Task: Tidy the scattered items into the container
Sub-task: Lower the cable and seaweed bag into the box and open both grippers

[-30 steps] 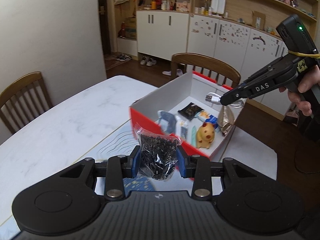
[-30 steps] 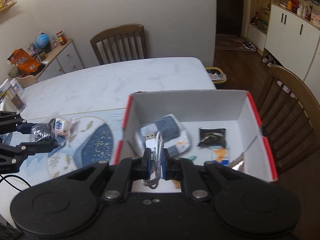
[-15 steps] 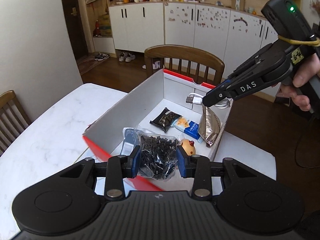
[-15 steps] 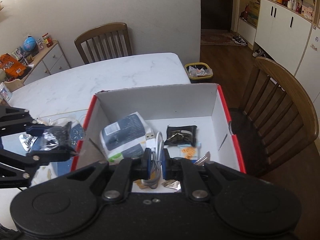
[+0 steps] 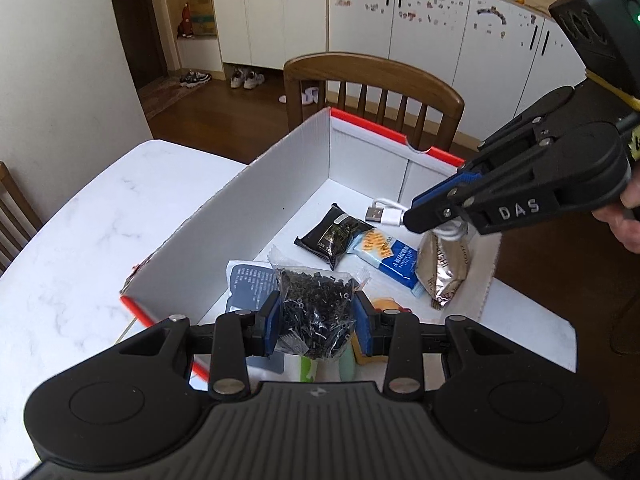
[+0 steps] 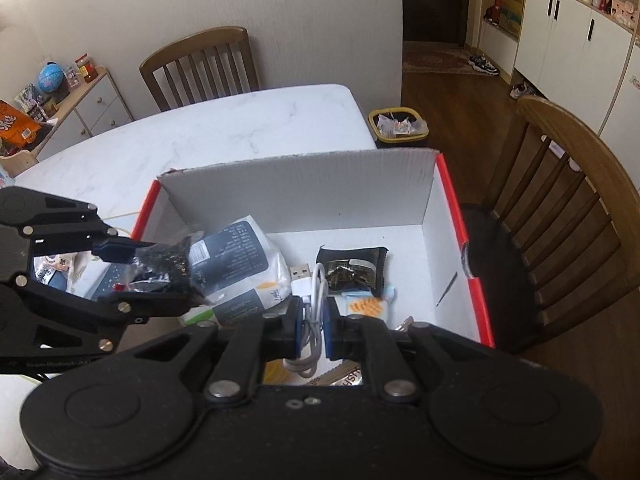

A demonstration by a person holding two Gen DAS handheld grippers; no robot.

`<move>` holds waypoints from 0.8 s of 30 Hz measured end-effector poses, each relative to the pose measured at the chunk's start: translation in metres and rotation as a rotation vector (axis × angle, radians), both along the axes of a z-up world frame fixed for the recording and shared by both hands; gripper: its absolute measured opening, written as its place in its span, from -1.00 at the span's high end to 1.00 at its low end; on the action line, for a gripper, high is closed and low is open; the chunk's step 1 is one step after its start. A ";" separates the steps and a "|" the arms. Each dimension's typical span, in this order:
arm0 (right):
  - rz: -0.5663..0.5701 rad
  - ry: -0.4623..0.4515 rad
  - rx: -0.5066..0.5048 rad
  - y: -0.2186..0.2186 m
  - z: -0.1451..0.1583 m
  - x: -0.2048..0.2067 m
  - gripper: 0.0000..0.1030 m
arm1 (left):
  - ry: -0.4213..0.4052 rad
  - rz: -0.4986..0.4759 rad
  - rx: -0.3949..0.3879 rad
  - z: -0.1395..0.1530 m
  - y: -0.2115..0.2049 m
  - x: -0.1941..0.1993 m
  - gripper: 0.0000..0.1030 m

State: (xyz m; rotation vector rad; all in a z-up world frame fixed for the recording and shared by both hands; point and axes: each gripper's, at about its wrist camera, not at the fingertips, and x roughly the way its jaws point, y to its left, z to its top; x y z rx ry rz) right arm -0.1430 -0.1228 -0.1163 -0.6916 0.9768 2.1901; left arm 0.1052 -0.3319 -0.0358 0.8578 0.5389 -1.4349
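The box [image 5: 288,184], white inside with red rims, stands on the marble table [image 5: 80,240] near its edge. On its floor lie a black packet [image 5: 334,236], a blue-and-orange packet [image 5: 388,256], a foil pouch [image 5: 444,268] and a large white-and-navy pouch [image 6: 236,256]; a yellow toy [image 5: 386,306] shows partly behind the left gripper's finger.

The left gripper [image 5: 316,322] is clamped on a clear bag [image 5: 316,312] of small black parts, pinched between its blue pads and held above the box interior at the near wall. In the right wrist view the same bag [image 6: 168,268] hangs over the box's left rim [image 6: 146,208].

The right gripper [image 6: 314,322] is closed on a coiled white cable [image 6: 314,312], its USB plug [image 6: 300,270] pointing forward. In the left wrist view the cable [image 5: 390,216] hangs over the box, just above the foil pouch.

A wooden chair [image 5: 376,92] stands beyond the box; another chair [image 6: 200,66] is at the table's far side. A yellow-rimmed bin [image 6: 398,128] sits on the floor.
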 end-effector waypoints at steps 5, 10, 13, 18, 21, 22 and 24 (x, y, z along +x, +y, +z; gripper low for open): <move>0.000 -0.016 -0.026 0.008 -0.012 -0.012 0.83 | -0.018 -0.006 0.035 -0.009 -0.017 0.001 0.31; 0.001 -0.039 -0.046 0.014 -0.023 -0.025 0.83 | -0.047 -0.022 0.076 -0.019 -0.030 -0.002 0.31; -0.008 -0.051 -0.063 0.018 -0.030 -0.032 0.83 | -0.059 -0.032 0.099 -0.026 -0.034 -0.003 0.31; -0.011 -0.069 -0.082 0.021 -0.038 -0.040 0.83 | -0.072 -0.038 0.125 -0.034 -0.041 -0.003 0.31; -0.018 -0.081 -0.096 0.023 -0.044 -0.043 0.83 | -0.071 -0.035 0.136 -0.038 -0.044 -0.002 0.31; -0.020 -0.085 -0.100 0.023 -0.046 -0.044 0.83 | -0.073 -0.034 0.141 -0.039 -0.045 -0.001 0.31; -0.023 -0.092 -0.108 0.025 -0.049 -0.047 0.83 | -0.076 -0.034 0.151 -0.043 -0.047 -0.001 0.31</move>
